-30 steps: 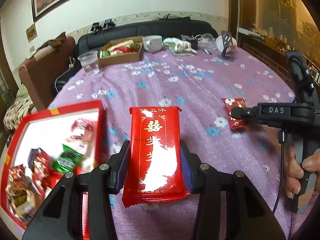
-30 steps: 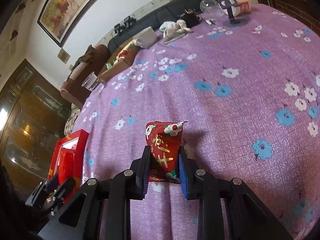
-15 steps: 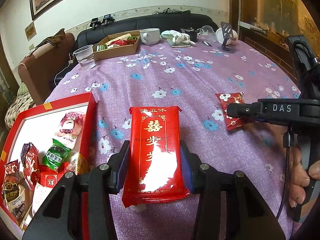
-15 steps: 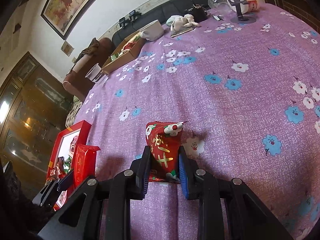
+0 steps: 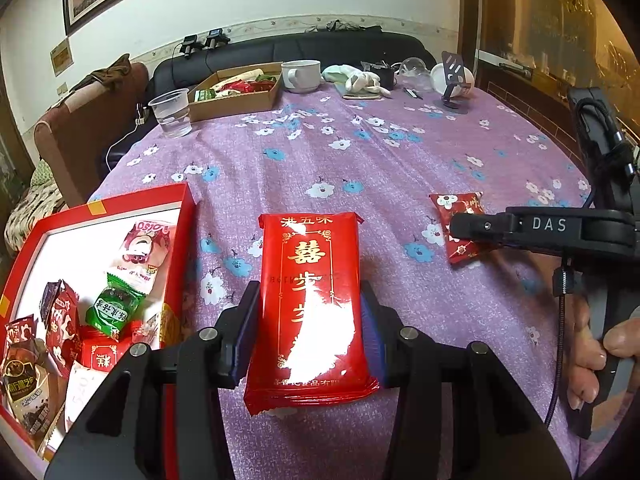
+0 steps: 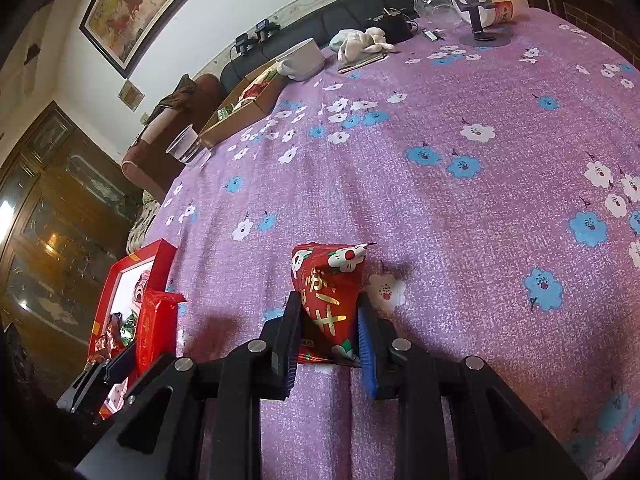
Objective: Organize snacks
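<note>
My left gripper (image 5: 310, 316) is shut on a large red snack packet (image 5: 310, 300) with gold characters, held above the purple flowered tablecloth just right of the red snack box (image 5: 182, 216). The box holds several wrapped snacks (image 5: 114, 312). My right gripper (image 6: 328, 320) is shut on a small red flowered snack packet (image 6: 326, 284), low over the cloth; it shows in the left wrist view (image 5: 460, 224) to the right. The large packet (image 6: 154, 328) and the box (image 6: 160, 256) show at lower left of the right wrist view.
At the table's far side stand a cardboard box of snacks (image 5: 236, 92), a clear plastic cup (image 5: 172, 114), a white mug (image 5: 300, 76), a cloth (image 5: 356, 80) and a phone stand (image 5: 454, 80). A sofa (image 5: 320, 52) lies behind.
The left gripper has drawn back and the red box has shifted right and closer in its view. Both grippers keep their packets.
</note>
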A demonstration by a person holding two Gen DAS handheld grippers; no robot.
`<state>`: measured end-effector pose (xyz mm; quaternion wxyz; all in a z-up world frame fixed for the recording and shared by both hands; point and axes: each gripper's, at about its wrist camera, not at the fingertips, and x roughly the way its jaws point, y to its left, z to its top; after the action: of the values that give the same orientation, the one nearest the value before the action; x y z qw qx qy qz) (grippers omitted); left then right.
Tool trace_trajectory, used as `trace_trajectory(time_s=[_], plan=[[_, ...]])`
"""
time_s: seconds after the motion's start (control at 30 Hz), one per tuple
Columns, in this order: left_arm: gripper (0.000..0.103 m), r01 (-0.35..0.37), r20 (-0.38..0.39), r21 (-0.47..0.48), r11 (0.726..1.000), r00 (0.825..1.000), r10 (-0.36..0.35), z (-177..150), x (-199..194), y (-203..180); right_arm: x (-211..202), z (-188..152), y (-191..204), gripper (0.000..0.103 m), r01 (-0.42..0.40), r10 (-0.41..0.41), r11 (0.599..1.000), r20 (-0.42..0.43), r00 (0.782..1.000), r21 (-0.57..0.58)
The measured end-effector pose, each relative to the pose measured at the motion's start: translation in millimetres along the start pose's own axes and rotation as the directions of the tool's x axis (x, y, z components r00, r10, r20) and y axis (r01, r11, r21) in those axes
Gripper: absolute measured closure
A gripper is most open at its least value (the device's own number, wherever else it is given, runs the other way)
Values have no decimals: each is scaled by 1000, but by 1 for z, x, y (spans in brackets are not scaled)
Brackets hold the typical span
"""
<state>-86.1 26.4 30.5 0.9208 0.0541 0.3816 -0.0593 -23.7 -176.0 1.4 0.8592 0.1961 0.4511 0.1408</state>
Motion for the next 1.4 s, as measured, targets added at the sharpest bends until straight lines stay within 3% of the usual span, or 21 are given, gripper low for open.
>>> trace_trajectory(time_s=[1.4], plan=[[59,14,-1,-31,999,1000,-14,-7,-4,10,0,0,0,77,22,-21,1000,17,1000,-9]])
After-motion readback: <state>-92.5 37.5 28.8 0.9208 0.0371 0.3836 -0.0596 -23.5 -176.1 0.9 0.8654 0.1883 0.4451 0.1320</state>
